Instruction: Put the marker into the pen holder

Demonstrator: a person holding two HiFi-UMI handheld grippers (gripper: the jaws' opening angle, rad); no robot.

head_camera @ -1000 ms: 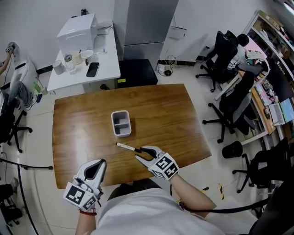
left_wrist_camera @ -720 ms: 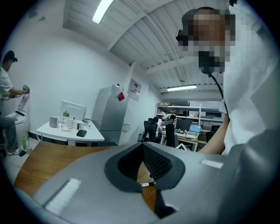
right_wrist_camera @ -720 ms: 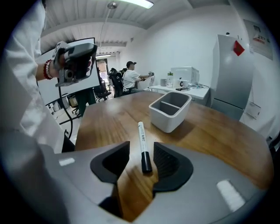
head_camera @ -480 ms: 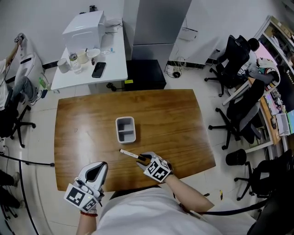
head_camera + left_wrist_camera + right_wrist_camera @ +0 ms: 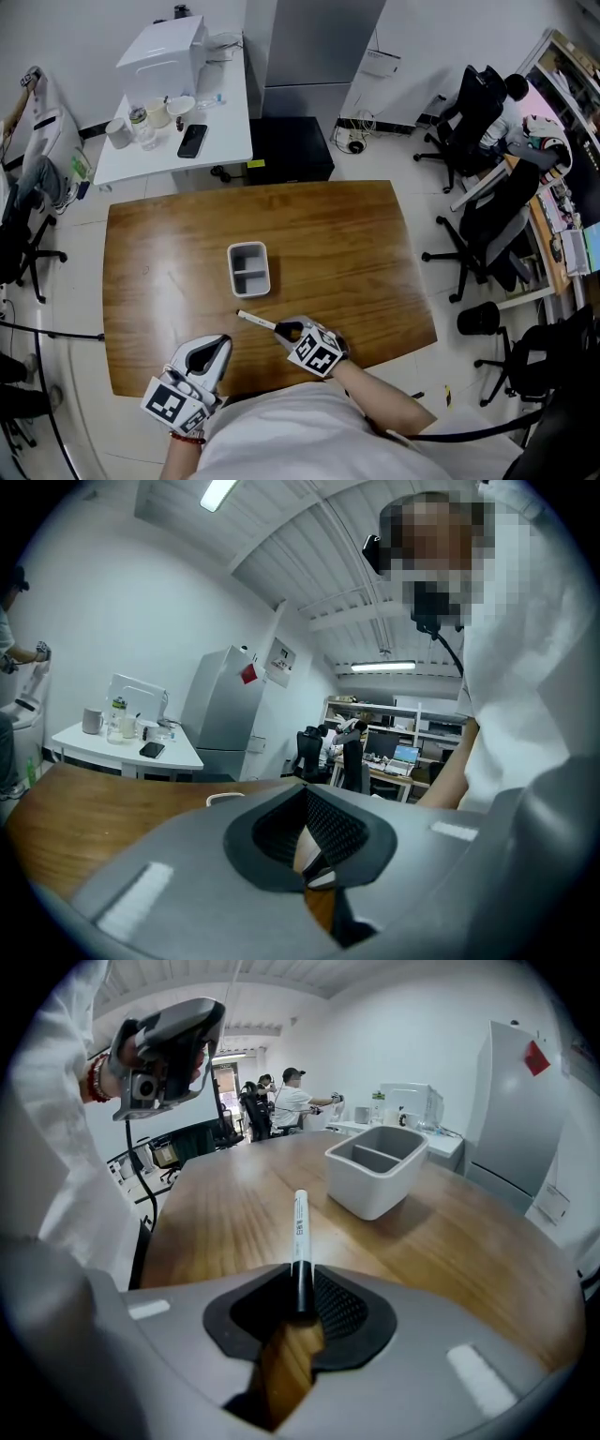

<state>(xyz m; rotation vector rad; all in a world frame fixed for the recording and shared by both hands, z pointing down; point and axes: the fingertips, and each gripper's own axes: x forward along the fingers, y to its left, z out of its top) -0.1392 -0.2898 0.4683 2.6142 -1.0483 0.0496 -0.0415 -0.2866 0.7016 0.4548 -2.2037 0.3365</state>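
Your left gripper [image 5: 215, 343] is held in the air over the table's [image 5: 356, 253] near edge, jaws together with nothing between them. The marker [image 5: 253, 320] sits near the two-compartment holder [image 5: 231, 272], on its near side and apart from it. Your right gripper [image 5: 282, 329] has its jaws closed on the marker's black end, and the white barrel points out past them.

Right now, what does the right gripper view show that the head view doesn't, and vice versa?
Only the right gripper view: the black end of the marker pinched between the jaws of the right gripper. Only the head view: the whole wooden table, and the white side table with a phone. Both: marker, pen holder, left gripper.
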